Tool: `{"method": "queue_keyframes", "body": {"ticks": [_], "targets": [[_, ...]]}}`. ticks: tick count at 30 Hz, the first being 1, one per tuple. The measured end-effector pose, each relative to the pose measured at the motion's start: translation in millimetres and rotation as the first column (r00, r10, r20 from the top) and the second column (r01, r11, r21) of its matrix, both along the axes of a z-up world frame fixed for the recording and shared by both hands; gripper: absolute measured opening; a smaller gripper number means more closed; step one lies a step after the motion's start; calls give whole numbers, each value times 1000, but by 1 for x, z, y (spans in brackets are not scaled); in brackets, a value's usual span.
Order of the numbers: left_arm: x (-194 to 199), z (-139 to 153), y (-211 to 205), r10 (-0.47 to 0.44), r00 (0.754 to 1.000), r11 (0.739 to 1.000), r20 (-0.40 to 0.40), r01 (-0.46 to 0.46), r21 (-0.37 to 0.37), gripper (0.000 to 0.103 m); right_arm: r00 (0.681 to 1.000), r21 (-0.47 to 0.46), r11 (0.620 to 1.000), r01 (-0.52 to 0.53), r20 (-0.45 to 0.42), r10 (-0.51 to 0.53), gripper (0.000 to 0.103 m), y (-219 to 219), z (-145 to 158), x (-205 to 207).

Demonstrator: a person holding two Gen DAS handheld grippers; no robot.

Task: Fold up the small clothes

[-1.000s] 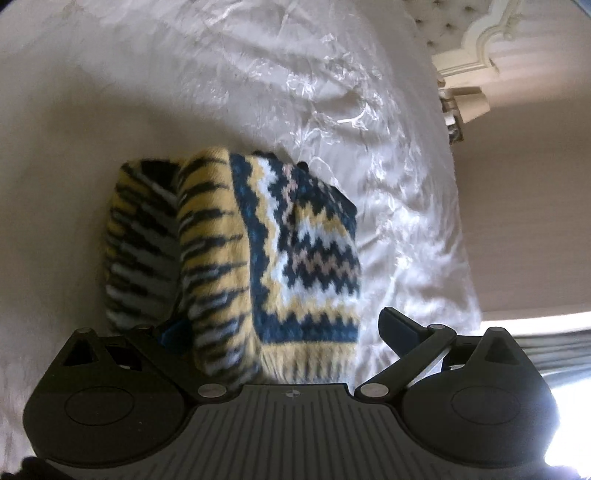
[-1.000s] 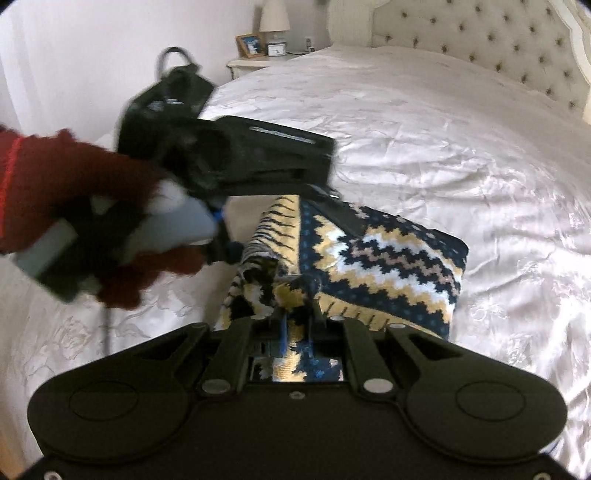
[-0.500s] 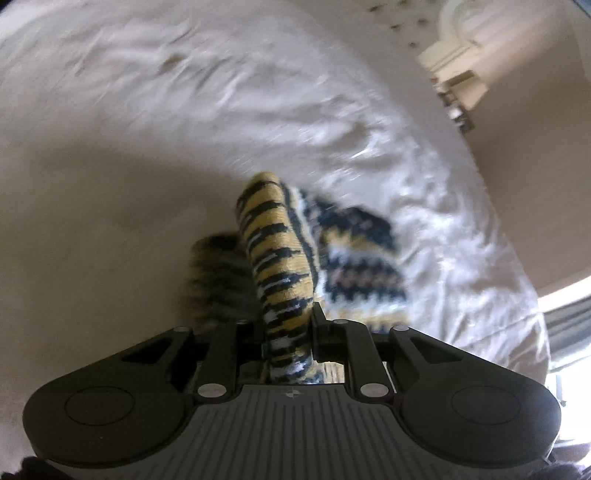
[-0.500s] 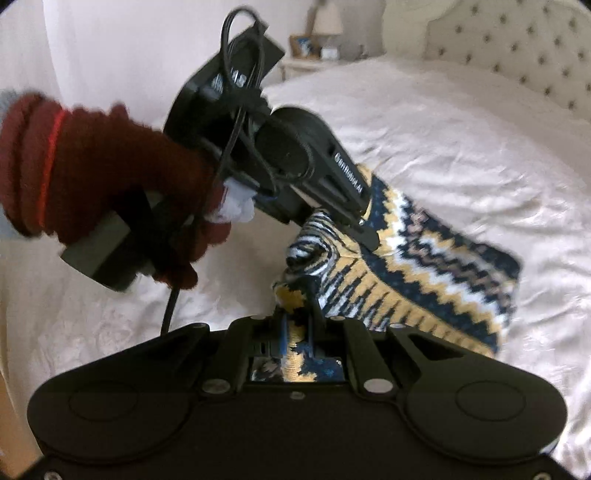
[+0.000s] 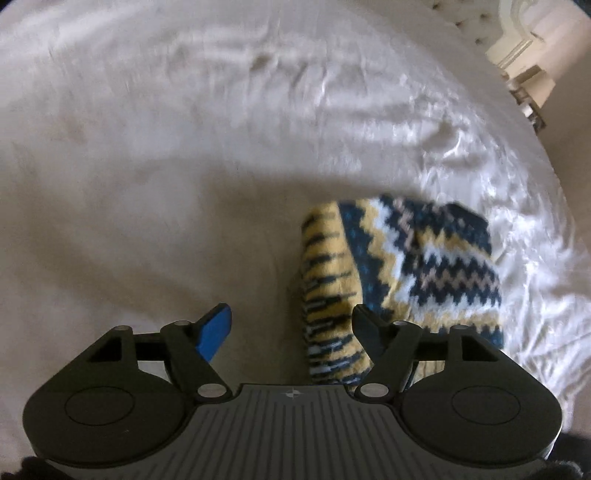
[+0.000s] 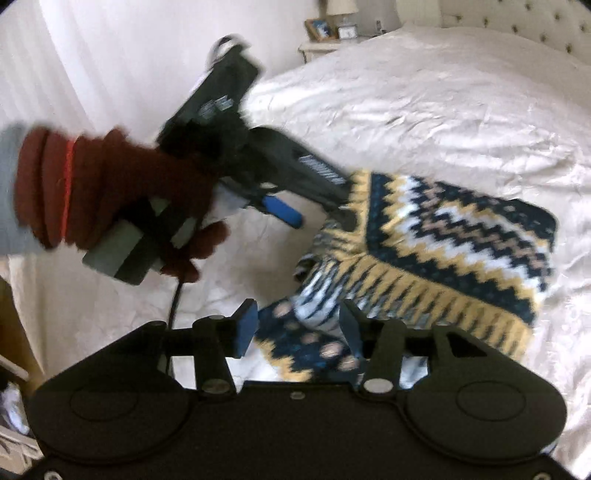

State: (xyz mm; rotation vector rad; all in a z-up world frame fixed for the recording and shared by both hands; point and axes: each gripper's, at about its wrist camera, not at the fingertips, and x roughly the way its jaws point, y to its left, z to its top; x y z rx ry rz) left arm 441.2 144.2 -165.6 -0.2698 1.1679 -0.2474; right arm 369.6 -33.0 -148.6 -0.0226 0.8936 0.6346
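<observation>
A small knitted sweater [image 5: 402, 273] with navy, yellow and white zigzag pattern lies folded on the white bedspread [image 5: 184, 147]. It also shows in the right wrist view [image 6: 443, 240]. My left gripper [image 5: 291, 321] is open, its fingers on either side of the sweater's striped edge, holding nothing. In the right wrist view the left gripper [image 6: 317, 218] hovers at the sweater's left edge, held by a hand in a red glove [image 6: 110, 192]. My right gripper [image 6: 299, 321] is open over the sweater's near corner, which lies between its fingers.
The bedspread [image 6: 424, 92] spreads out around the sweater. A tufted headboard [image 6: 517, 18] stands at the back right. A nightstand [image 6: 325, 44] with a lamp, a frame and a clock stands at the far left of the bed.
Both grippers were shut on the sweater's edge half a second ago and have opened, letting it drop onto the bed. The left gripper moved left and back.
</observation>
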Motion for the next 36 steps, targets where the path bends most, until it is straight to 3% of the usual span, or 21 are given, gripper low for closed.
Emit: {"method": "queue_keyframes", "body": {"ticks": [4, 8, 13, 17, 25, 30, 36], "targets": [[-15, 35, -7, 3, 994, 1000, 113, 0, -29, 72, 996, 5, 997, 82, 26, -82, 60, -36, 16, 15], [-30, 52, -43, -82, 980, 996, 181, 88, -25, 74, 980, -6, 980, 200, 25, -200, 60, -74, 23, 43], [-48, 29, -82, -188, 973, 982, 131, 190, 2, 77, 960, -33, 959, 282, 17, -281, 60, -104, 22, 58], [-68, -4, -81, -233, 971, 970, 49, 229, 77, 77, 958, -69, 956, 286, -1, -286, 60, -115, 19, 64], [-77, -18, -76, -246, 969, 966, 33, 242, 91, 77, 956, -161, 950, 269, -74, -283, 60, -113, -27, 109], [-82, -21, -78, -266, 963, 960, 46, 261, 97, 78, 948, -205, 942, 265, -122, -293, 76, -108, -62, 139], [-86, -24, -76, -264, 963, 962, 57, 259, 81, 81, 932, -195, 939, 283, -176, -317, 93, -113, -79, 155]]}}
